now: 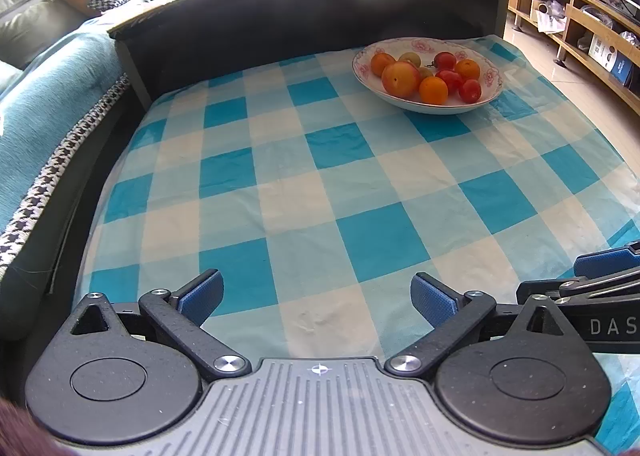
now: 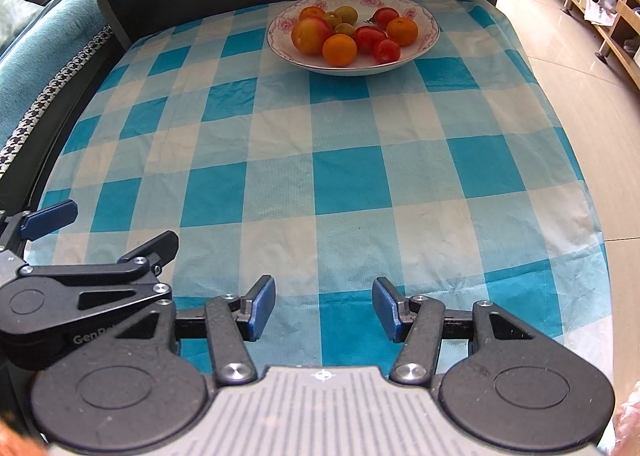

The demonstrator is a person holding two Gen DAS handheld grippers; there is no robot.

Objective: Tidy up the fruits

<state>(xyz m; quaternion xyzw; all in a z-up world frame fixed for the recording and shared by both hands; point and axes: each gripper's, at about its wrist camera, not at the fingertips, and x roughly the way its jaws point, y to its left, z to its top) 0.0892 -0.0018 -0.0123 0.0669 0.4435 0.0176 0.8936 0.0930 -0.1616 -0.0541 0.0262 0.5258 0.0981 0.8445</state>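
A white floral bowl (image 1: 476, 101) (image 2: 424, 47) sits at the far side of the table, holding several fruits: oranges (image 1: 433, 90) (image 2: 339, 50), red tomatoes (image 1: 470, 91) (image 2: 386, 50), a peach-coloured fruit (image 1: 401, 79) (image 2: 311, 35) and small green ones (image 2: 346, 14). My left gripper (image 1: 318, 296) hovers open over the near edge of the cloth, nothing between its blue pads. My right gripper (image 2: 323, 308) is open too, near the front edge, far from the bowl. Each gripper shows in the other's view: the right gripper (image 1: 592, 280), the left gripper (image 2: 100, 232).
A blue-and-white checked cloth (image 1: 320, 175) (image 2: 340, 175) covers the table. A dark raised board (image 1: 304, 11) stands behind the bowl. A sofa with a teal throw (image 1: 48, 103) lies left. Wooden shelving (image 1: 580, 23) runs along the tiled floor (image 2: 560, 23) on the right.
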